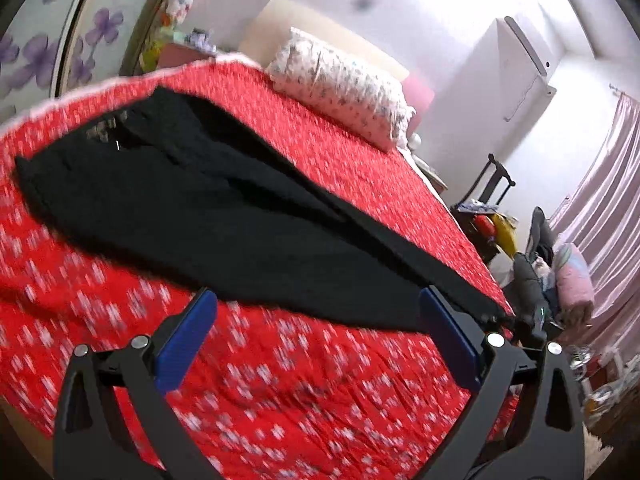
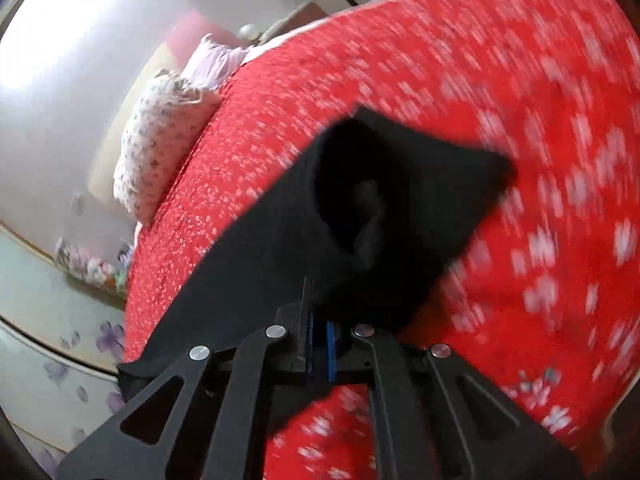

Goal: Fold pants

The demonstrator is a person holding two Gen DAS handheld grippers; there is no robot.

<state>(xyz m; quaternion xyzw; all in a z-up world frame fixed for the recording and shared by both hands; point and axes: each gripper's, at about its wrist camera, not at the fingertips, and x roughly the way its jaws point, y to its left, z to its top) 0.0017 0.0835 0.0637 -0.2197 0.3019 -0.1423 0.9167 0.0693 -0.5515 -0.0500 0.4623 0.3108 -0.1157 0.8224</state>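
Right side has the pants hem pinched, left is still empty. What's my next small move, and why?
Probably bring the left gripper forward and close it on the near edge of the pants. Its jaws hang open just short of the cloth, while the right gripper is already shut on the hem, so lifting now would be one-sided.

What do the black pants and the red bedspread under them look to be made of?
Black pants: soft matte fabric, possibly knit or brushed; no sheen, and they drape limply where the shut right gripper pinches them.
Red bedspread: thin printed woven cloth, probably cotton; small white floral print, shallow creases. Blur leaves the weave uncertain.
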